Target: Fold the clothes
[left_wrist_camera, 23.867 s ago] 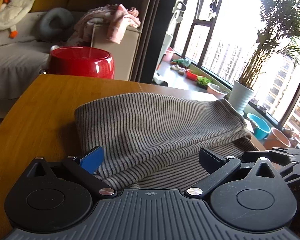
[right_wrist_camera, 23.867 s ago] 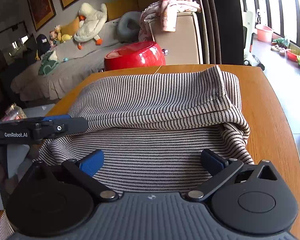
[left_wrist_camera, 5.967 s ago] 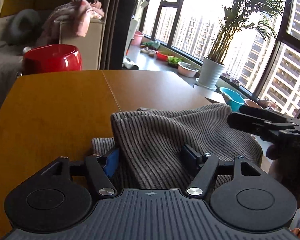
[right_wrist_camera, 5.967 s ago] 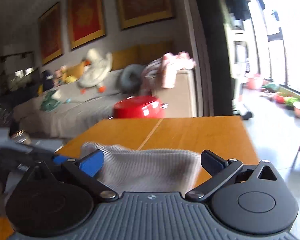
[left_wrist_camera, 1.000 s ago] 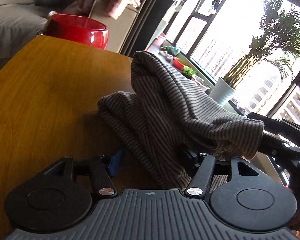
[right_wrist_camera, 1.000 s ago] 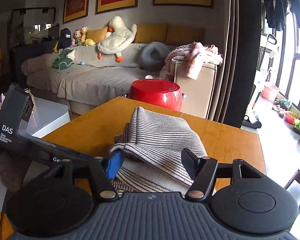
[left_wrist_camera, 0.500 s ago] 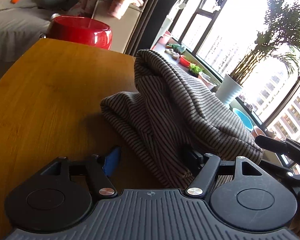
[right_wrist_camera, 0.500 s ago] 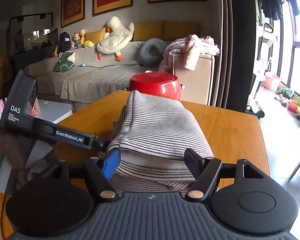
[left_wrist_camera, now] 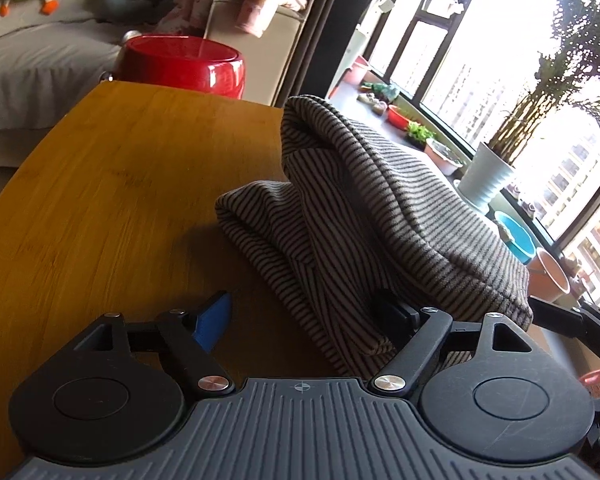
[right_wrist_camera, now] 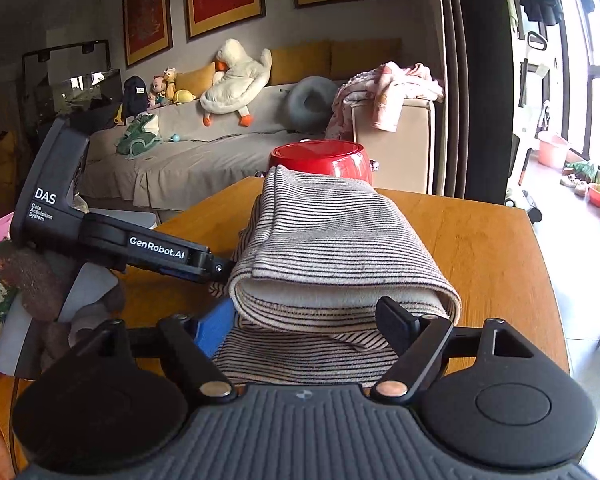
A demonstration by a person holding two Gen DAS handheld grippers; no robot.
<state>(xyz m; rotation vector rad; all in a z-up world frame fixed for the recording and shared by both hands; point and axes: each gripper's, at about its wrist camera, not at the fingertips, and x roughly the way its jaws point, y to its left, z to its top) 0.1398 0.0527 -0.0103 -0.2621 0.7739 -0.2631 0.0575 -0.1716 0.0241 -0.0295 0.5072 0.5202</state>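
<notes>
Between the fingers of the left gripper point(left_wrist_camera: 300, 312) the striped knit garment point(left_wrist_camera: 380, 216) now lies only loosely: a second ago the jaws were drawn in on a fold of it, half a second ago they were parting, and now they stand spread, the blue pad point(left_wrist_camera: 214, 316) clear of the cloth on its left and the black pad at the fabric's right edge. Ahead of the right gripper point(right_wrist_camera: 306, 320) the garment has settled into a rolled bundle on the wooden table point(right_wrist_camera: 492, 248), its thick folded edge just in front of the spread fingers; whether they touch it I cannot tell. The left gripper's body shows at the bundle's left side. Judging from this, the last fold is laid and released, and only tidying or withdrawal remains. Beyond the bundle stands a red pot point(right_wrist_camera: 320, 158).
</notes>
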